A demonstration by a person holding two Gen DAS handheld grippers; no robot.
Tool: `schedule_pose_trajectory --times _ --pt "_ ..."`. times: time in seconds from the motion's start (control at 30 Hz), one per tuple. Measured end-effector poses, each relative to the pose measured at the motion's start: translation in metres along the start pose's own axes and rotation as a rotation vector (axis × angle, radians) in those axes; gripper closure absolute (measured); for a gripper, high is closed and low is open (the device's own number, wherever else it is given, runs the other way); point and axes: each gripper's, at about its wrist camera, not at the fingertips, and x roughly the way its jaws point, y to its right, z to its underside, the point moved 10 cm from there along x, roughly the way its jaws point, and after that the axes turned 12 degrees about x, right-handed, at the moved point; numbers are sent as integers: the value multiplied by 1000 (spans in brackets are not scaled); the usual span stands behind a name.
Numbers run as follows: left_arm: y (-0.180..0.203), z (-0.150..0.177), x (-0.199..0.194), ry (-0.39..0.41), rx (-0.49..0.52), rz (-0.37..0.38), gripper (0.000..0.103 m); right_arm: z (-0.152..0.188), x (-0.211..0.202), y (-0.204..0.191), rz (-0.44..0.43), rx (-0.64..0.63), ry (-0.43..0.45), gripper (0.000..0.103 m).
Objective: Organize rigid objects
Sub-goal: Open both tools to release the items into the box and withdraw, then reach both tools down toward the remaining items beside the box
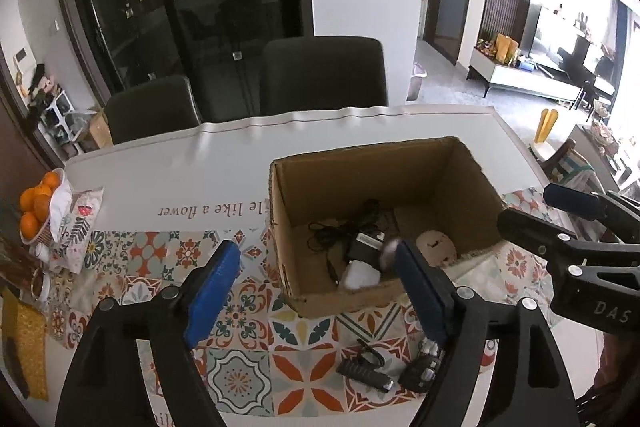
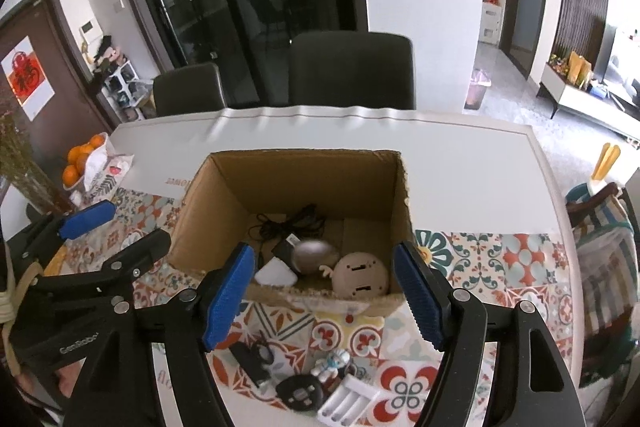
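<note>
Both grippers hung with jaws spread wide and nothing between them: the left gripper (image 1: 316, 291) and the right gripper (image 2: 328, 291), near the cardboard box (image 2: 280, 183) on the patterned table (image 2: 480, 259). Inside lay a black adapter (image 2: 286, 245) and a tan disc (image 2: 362, 275); a white battery holder (image 2: 350, 401) sat nearer, outside.

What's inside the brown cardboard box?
Inside the cardboard box lie a tangled black cable, a black adapter, a white block, a blurred grey round thing and a tan disc. The near wall hides the floor's front edge.

Adapter (image 2: 289, 247) in box (image 2: 304, 183)
</note>
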Motion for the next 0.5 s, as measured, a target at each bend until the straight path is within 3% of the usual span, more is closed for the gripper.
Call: schedule_pose_trajectory --times 0.5 --pt "22 33 -32 60 46 11 14 45 -37 4 -31 47 40 28"
